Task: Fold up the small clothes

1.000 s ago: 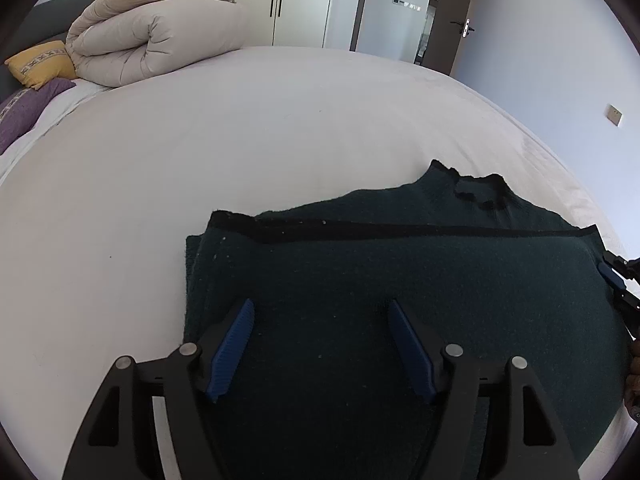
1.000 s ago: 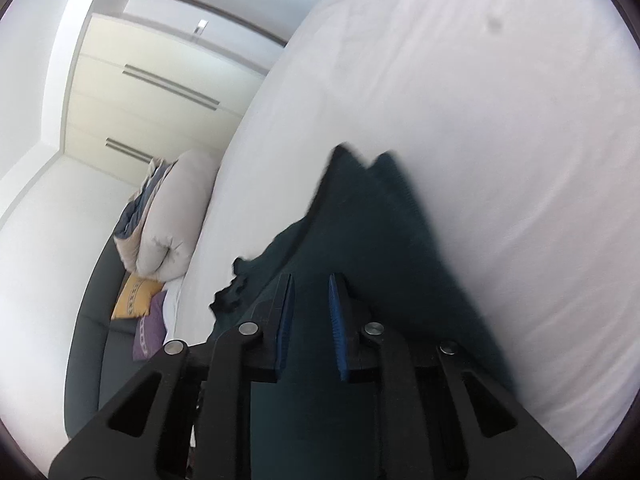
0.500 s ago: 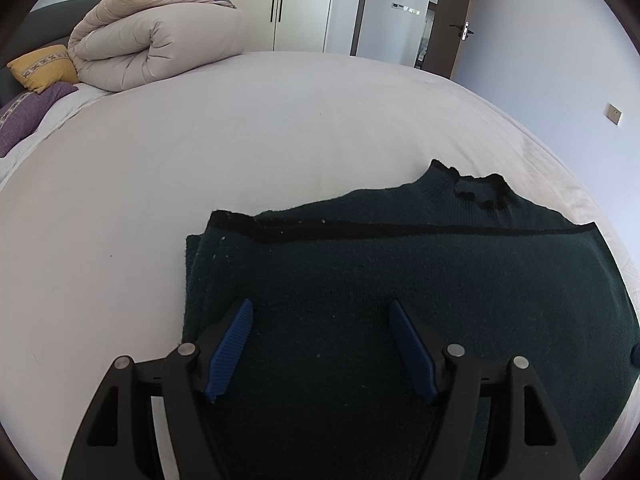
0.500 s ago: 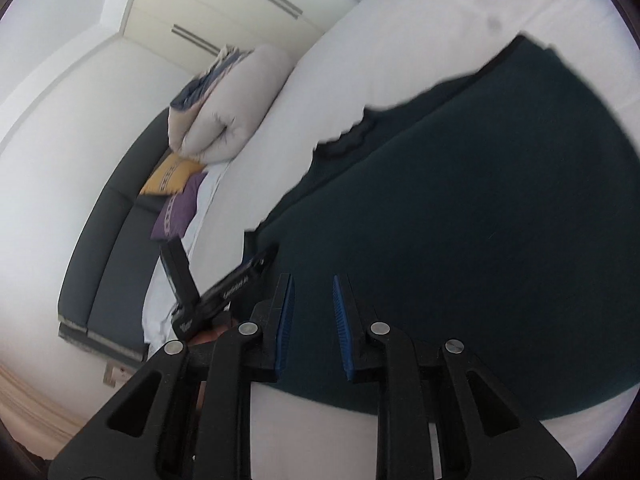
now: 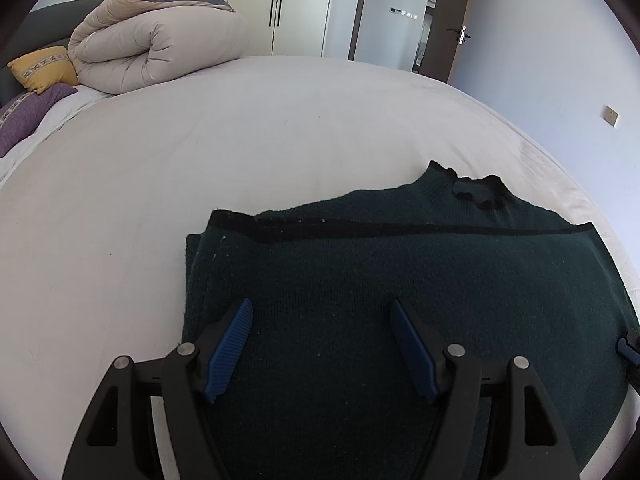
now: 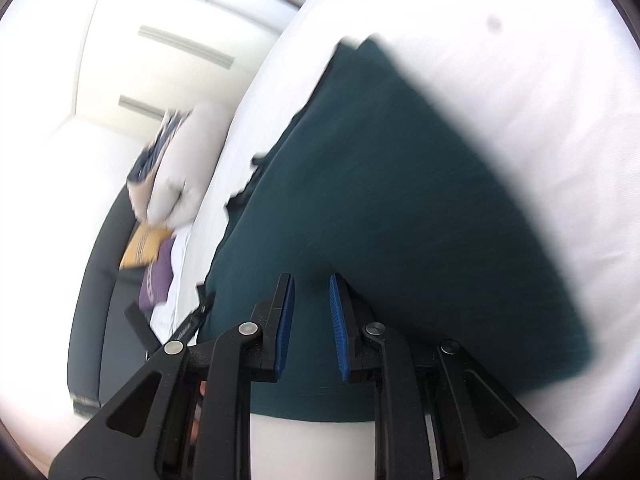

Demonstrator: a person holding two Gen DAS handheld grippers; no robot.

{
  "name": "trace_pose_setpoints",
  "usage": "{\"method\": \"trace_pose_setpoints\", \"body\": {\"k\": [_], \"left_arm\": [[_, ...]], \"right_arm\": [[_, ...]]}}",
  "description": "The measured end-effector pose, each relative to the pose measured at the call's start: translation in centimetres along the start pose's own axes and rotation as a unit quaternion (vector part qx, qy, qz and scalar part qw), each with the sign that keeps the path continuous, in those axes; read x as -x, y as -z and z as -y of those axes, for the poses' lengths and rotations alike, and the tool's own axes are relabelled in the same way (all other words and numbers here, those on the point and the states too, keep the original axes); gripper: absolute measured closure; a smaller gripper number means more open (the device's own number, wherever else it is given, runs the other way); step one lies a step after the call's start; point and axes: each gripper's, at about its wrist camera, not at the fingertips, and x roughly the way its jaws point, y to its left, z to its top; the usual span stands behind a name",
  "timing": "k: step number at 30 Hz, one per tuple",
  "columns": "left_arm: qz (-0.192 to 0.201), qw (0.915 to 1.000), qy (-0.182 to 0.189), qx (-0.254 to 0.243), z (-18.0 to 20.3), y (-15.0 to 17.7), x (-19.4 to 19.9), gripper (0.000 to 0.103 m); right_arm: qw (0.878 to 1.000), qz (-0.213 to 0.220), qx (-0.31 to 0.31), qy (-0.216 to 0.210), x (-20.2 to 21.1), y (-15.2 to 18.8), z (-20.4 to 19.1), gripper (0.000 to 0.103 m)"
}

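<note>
A dark green knitted sweater (image 5: 400, 272) lies folded flat on the white bed (image 5: 200, 152), its collar at the far right. My left gripper (image 5: 320, 344) is open and empty, hovering over the sweater's near edge. In the right wrist view the sweater (image 6: 400, 200) is blurred by motion. My right gripper (image 6: 311, 328) hovers over its near edge with the jaws a narrow gap apart and nothing between them. A tip of the right gripper shows at the right edge of the left wrist view (image 5: 630, 346). The left gripper shows at the left in the right wrist view (image 6: 192, 320).
A rolled beige duvet (image 5: 156, 52) lies at the far left of the bed, with a yellow cushion (image 5: 44, 68) and a purple cushion (image 5: 24, 116) beside it. White wardrobes (image 5: 304, 4) and a door (image 5: 456, 20) stand behind. The bed's right edge (image 5: 560, 168) is close to the sweater.
My right gripper has swung quickly across the sweater, its view turning and blurring. My left gripper has barely moved and stays open. The sweater lies as before.
</note>
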Motion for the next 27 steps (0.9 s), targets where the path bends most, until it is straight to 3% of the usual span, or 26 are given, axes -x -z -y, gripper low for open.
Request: {"method": "trace_pose_setpoints", "body": {"k": [5,11,13,14,15,16,19,23,25,27], "left_arm": [[-0.004,0.9998,0.015,0.012,-0.4,0.0,0.3,0.030],[-0.015,0.9983,0.033,0.046,-2.4,1.6,4.0,0.030],[-0.012,0.9966,0.035,0.073,-3.8,2.4,6.1,0.025],[-0.008,0.9950,0.040,0.091,-4.6,2.8,7.1,0.023],[-0.004,0.9928,0.048,0.110,-5.5,3.1,8.0,0.023],[0.001,0.9897,0.057,0.131,-6.4,3.5,8.9,0.021],[-0.007,0.9793,0.080,0.186,-9.0,4.5,10.2,0.018],[-0.058,0.9654,0.134,0.216,-9.7,5.7,9.0,0.018],[-0.094,0.9543,0.169,0.228,-9.6,6.2,7.6,0.019],[-0.106,0.9536,0.169,0.226,-9.3,6.4,6.9,0.019]], "right_arm": [[1.000,0.025,-0.004,-0.010,0.7,0.2,1.6,0.092],[0.999,0.023,0.024,0.020,-0.6,0.5,-0.1,0.087],[0.998,0.021,0.053,0.034,-0.5,1.1,-2.0,0.076],[0.997,0.021,0.066,0.035,0.0,1.3,-3.0,0.056],[0.996,0.024,0.078,0.035,0.5,1.6,-4.0,0.037],[0.995,0.029,0.091,0.034,1.4,1.9,-4.8,0.035],[0.991,0.019,0.128,0.019,2.1,2.5,-7.8,0.035],[0.992,-0.008,0.126,-0.018,3.2,2.4,-9.8,0.035],[0.992,-0.015,0.117,-0.035,4.2,2.2,-10.1,0.035],[0.993,-0.021,0.110,-0.046,4.0,2.3,-10.8,0.035]]}}
